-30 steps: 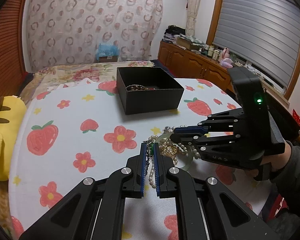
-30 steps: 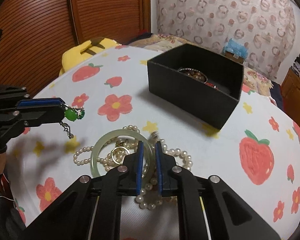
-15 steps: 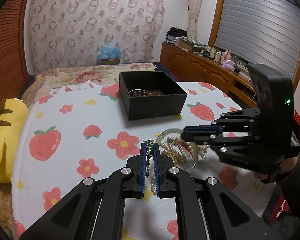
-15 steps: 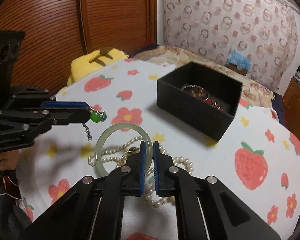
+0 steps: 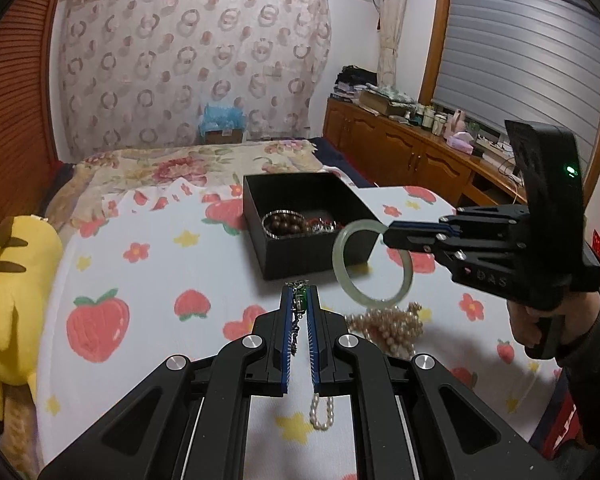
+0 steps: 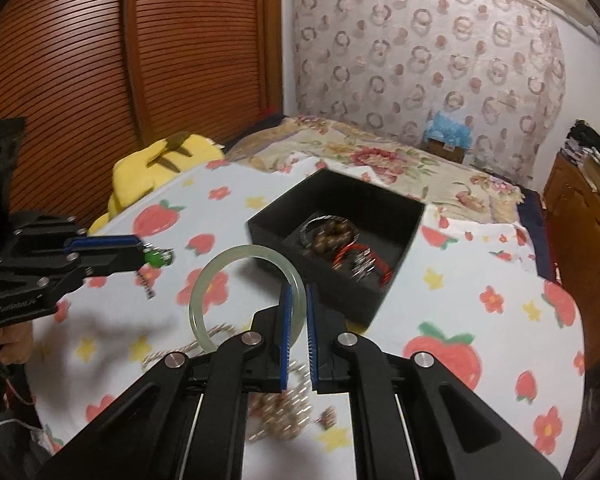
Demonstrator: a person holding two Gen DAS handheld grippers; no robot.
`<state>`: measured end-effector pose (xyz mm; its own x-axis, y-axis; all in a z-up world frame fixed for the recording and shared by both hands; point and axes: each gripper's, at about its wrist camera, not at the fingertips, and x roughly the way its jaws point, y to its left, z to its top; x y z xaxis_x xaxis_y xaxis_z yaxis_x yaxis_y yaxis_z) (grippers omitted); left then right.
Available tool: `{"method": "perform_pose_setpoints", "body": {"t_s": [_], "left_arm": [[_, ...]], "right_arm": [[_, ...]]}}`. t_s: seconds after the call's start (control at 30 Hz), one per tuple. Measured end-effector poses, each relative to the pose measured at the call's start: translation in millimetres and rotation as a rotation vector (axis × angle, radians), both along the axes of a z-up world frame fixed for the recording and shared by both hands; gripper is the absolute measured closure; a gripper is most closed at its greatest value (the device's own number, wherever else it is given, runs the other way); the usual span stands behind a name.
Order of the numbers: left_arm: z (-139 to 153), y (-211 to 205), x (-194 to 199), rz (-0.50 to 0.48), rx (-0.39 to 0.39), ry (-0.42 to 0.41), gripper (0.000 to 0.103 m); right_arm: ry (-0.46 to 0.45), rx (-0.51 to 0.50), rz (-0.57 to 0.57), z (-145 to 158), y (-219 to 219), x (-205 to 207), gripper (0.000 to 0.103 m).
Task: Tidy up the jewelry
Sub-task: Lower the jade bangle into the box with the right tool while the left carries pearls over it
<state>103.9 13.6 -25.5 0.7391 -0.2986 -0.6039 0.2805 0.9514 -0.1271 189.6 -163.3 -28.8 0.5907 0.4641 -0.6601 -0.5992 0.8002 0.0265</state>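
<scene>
From the left wrist, the left gripper (image 5: 300, 300) points down over the strawberry cloth (image 5: 148, 264), jaws clamped on a green-stone chain (image 5: 299, 303), while the right gripper (image 5: 388, 234), gripped by a hand (image 5: 540, 320), holds the jade bangle (image 5: 370, 262) in the air beside the black box (image 5: 308, 232). From the right wrist, its jaws pinch the bangle's rim above the pearls (image 6: 276, 408).

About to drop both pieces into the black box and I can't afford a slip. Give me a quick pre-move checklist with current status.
1. Right tool shut on the jade bangle: ok, held at its rim.
2. Bangle clear of the pearl necklace on the table: ok, lifted free.
3. Left tool shut on the green pendant chain: ok.
4. Chain's loose end untangled from the pearls: cannot tell.
5. Black box open, with room beside the bead bracelet: ok.
6. Tools apart from each other: ok.
</scene>
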Motion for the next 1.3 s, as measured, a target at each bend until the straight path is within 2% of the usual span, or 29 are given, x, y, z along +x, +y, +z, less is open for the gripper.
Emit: {"method": "perform_pose_setpoints", "body": {"t_s": [0.13,0.27,0.63,0.87,1.3], "left_arm": [[5.9,-3.3,9.2,-0.001,0.009,-0.012,0.097],[14.5,-9.8,22.1,-0.011,0.019,-0.028,0.097],[25.2,-29.0,66.4,-0.017,0.056,-0.046,0.097],[22.2,-36.1,91.4,-0.006,0.062,-0.020,0.097],[14.8,-53.3,126.9,0.007,0.115,0.011,0.097]], "right_arm": [[-0.003,0.001,-0.050,1.6,-3.8,27.2,0.095],[0.035,0.042,-0.090,0.5,-9.5,53.2,0.095],[0.036,0.020,-0.172,-8.8,-5.2,95.8,0.094],[0.045,0.037,-0.144,-13.3,-3.9,93.3,0.091],[0.046,0.079,-0.114,-10.8,-28.0,76.0,0.091]]}}
